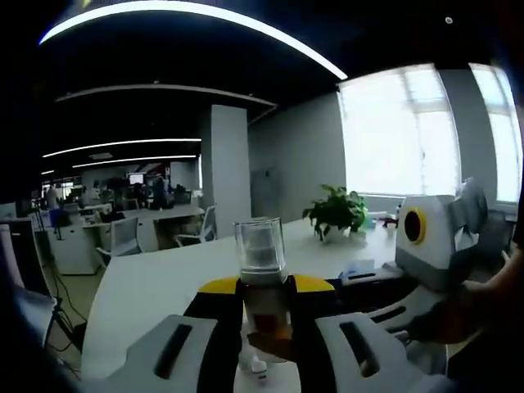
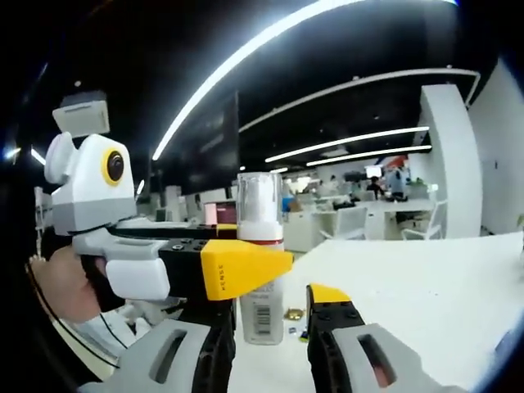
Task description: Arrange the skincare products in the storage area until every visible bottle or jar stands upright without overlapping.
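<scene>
Left gripper view: left gripper (image 1: pixel 266 323) raised above the white table (image 1: pixel 155 282), jaws closed on a pump bottle (image 1: pixel 262 278). Bottle sits upright between the yellow-tipped jaws, clear cap on top, amber-looking lower body pinched at the waist. The other gripper (image 1: pixel 430 237) comes in from the right, held by a hand (image 1: pixel 458 315). Potted plant (image 1: pixel 336 211) stands well back on the table.

Right gripper view: right gripper (image 2: pixel 274 327) has its jaws apart, nothing between them; the bottle (image 2: pixel 260 262) stands just beyond the gap. Left gripper (image 2: pixel 225 266) crosses from the left with its yellow jaw across the bottle's middle, a hand (image 2: pixel 65 286) behind it. White body, barcode label low down, a red band under the clear cap.

Handling, as a judgement: rigid plastic, fairly light, smooth and likely slippery under hard pads. The cap probably pulls off, so no hold there. Best grip is the straight body below the collar, squarely across the label, kept vertical. Tall and narrow, so it may tip when set down
</scene>
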{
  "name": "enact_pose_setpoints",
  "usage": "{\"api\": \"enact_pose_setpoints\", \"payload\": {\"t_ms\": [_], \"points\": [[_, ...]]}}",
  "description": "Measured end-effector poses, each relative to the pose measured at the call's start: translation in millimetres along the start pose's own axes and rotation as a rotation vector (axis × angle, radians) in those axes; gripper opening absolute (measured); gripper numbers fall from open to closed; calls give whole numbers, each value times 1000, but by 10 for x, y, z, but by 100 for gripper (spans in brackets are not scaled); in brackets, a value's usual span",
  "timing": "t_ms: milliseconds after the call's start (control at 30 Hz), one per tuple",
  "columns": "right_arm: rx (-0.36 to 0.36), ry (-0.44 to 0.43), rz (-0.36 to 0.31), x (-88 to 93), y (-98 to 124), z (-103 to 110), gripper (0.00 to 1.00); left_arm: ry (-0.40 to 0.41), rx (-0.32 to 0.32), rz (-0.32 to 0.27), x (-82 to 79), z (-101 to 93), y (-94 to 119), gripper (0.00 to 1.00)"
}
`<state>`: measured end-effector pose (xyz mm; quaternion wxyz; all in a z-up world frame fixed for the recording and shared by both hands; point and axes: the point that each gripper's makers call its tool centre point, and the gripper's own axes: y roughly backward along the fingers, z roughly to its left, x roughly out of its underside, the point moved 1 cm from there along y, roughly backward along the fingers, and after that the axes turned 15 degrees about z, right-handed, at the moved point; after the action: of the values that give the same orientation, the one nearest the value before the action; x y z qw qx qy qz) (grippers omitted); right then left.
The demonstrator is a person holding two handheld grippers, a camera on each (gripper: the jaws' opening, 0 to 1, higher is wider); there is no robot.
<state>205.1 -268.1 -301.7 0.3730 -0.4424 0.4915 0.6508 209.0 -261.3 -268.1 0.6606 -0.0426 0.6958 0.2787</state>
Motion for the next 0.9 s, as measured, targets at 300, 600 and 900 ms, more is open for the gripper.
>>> {"api": "enact_pose_setpoints", "payload": {"t_ms": [300,600,900], "points": [[-11,29,1,-2,8,26,12,19,12,4,-10,-3,-6,17],[-121,-4,5,11,33,0,11,11,144,-37,-80,-87,18,17],[-441,22,60,124,164,104,12,48,473,-71,-135,-119,184,28]]}}
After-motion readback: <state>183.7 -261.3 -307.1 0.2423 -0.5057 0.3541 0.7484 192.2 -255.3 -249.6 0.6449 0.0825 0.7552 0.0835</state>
